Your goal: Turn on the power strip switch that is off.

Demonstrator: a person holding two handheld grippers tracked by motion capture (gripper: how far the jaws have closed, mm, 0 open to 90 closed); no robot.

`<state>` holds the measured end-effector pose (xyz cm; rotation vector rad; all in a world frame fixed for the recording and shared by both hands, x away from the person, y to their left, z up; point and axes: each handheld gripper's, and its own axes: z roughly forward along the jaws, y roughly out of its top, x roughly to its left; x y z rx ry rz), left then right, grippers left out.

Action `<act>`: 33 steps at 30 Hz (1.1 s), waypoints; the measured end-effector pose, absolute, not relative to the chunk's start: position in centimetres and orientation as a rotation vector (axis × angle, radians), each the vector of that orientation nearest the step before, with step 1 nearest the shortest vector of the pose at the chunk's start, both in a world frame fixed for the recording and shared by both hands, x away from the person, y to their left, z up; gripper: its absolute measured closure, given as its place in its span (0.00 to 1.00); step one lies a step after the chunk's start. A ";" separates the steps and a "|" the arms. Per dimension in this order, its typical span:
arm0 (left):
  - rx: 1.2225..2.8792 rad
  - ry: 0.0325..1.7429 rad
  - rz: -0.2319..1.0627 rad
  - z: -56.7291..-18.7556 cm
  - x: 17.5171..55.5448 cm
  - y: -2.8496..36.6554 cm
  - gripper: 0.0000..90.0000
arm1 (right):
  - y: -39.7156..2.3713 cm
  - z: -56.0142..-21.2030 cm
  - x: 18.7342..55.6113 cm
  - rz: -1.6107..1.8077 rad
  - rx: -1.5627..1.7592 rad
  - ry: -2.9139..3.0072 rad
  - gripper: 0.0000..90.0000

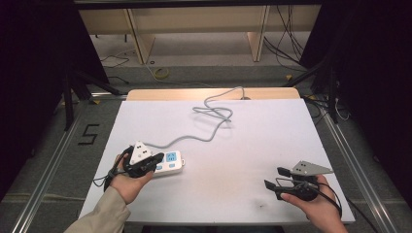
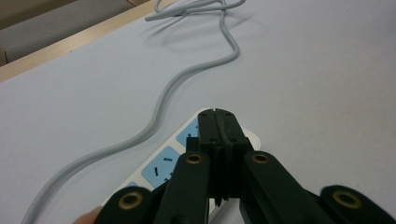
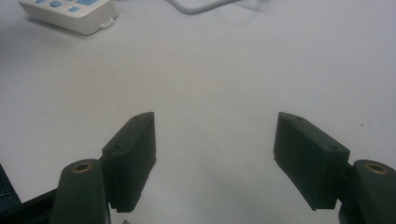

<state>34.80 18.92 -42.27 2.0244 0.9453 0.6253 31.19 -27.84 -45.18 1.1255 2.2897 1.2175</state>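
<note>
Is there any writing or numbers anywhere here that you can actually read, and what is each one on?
"5": a black mark on the floor, left of the table.
Power strip: the blue socket panels carry only slot openings; no lettering is readable.
Left hand-held gripper and right hand-held gripper: no readable text.

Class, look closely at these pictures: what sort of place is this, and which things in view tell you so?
Probably a lab or recording workspace, not a home: a bare white table framed by metal rails, dark curtains at both sides, and loose cables on the floor beyond.
</note>
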 end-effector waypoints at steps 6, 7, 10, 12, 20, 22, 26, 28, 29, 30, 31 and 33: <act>2.021 0.959 0.627 -42.3 34.8 19.4 1.00 | -27.8 -45.2 31.2 1.217 1.126 2.291 0.34; 2.017 0.964 0.628 -42.4 34.8 19.4 1.00 | -27.8 -45.2 31.2 1.217 1.126 2.291 0.34; 2.018 0.971 0.631 -42.4 34.8 19.7 1.00 | -27.8 -45.2 31.2 1.217 1.125 2.290 0.34; 2.015 0.975 0.629 -42.4 34.8 19.8 1.00 | -27.8 -45.2 31.2 1.216 1.125 2.291 0.34; 2.013 0.992 0.632 -42.4 34.8 20.3 1.00 | -27.8 -45.2 31.2 1.216 1.127 2.290 0.34; 2.003 1.001 0.632 -42.4 34.8 20.4 1.00 | -27.8 -45.2 31.2 1.216 1.125 2.291 0.34; 2.008 1.007 0.634 -42.5 34.8 20.6 1.00 | -27.8 -45.2 31.2 1.216 1.127 2.291 0.34; 2.007 1.009 0.634 -42.5 34.8 20.6 1.00 | -27.8 -45.2 31.2 1.216 1.126 2.291 0.34; 2.008 1.010 0.634 -42.5 34.8 20.7 1.00 | -27.8 -45.2 31.2 1.216 1.126 2.291 0.34; 2.009 1.011 0.634 -42.5 34.8 20.7 1.00 | -27.8 -45.2 31.2 1.215 1.126 2.291 0.34; 2.007 1.012 0.634 -42.5 34.8 20.8 1.00 | -27.8 -45.2 31.2 1.216 1.127 2.291 0.34; 2.005 1.018 0.634 -42.5 34.8 20.8 1.00 | -27.8 -45.2 31.2 1.216 1.127 2.291 0.34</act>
